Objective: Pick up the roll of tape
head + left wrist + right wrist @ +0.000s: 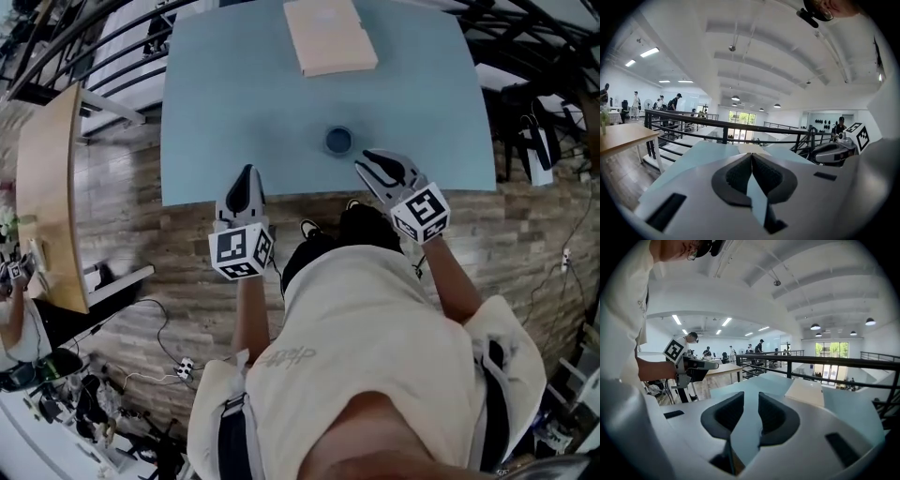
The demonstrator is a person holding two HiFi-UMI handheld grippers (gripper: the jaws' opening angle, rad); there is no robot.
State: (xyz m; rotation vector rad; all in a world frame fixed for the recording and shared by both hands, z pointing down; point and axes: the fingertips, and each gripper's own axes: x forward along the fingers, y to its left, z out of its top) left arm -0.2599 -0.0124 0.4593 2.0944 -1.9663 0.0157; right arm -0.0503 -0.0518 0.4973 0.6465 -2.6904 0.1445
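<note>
**A:** Which step is in hand?

**B:** The approach, I'd say. The roll of tape [338,141] lies flat on the bench [234,94], near the front edge, with nothing touching it. The right hand-held gripper [366,159] is just beside it on the right, jaws released and nothing between them.

**A:** And the other one?

**B:** The left hand-held gripper [247,172] is at the bench's front edge, well apart from the tape. It is clenched on nothing, its pads meeting at the tips.

**A:** What does the next move call for?

**B:** The right one looks across the bench rather than down at it. I judge it must tip down, bring the open jaws either side of the roll's wall, then close and lift. The roll sits low, so the pads need to get close to the surface.

**A:** Counts?

**B:** One roll of tape, one tan pad [328,36] at the far edge, one bench, two hand-held grippers.
</note>
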